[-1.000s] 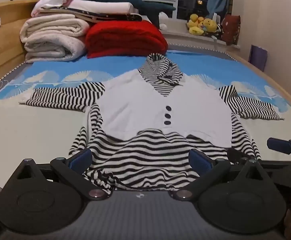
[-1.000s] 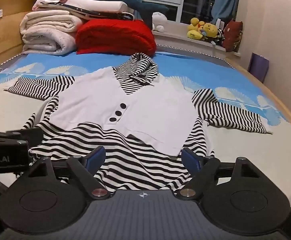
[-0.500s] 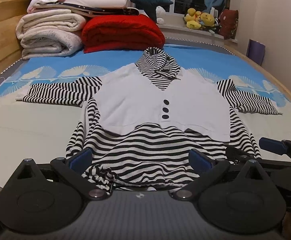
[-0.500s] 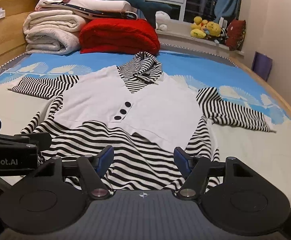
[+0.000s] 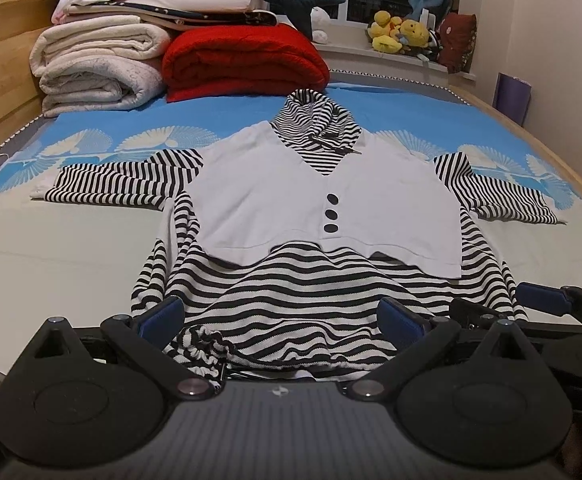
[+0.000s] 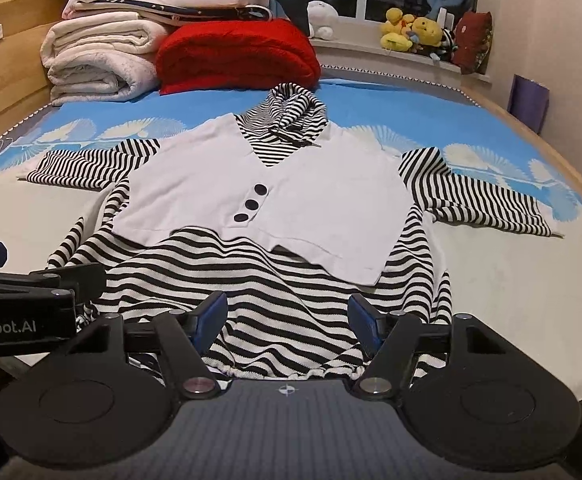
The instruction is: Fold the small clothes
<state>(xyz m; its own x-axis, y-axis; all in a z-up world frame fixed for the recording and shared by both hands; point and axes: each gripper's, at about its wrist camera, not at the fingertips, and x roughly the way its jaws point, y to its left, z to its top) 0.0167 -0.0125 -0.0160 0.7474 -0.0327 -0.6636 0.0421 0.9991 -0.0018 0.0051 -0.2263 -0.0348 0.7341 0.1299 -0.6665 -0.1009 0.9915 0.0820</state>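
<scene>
A striped top (image 5: pixel 291 312) with a white vest panel (image 5: pixel 331 216) lies flat across the middle of the bed (image 5: pixel 51 248), hem at the near edge and sleeves spread toward both sides. The left hand-held gripper (image 5: pixel 281 320) and right hand-held gripper (image 6: pixel 287 316) both have their jaws apart, poised over the hem. Folded blankets (image 5: pixel 99 68) sit at the far left corner.

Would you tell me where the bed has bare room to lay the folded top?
Bare sheet lies left of the striped top, below its left sleeve, and right of it, below its right sleeve. The far end is crowded with folded blankets.
</scene>
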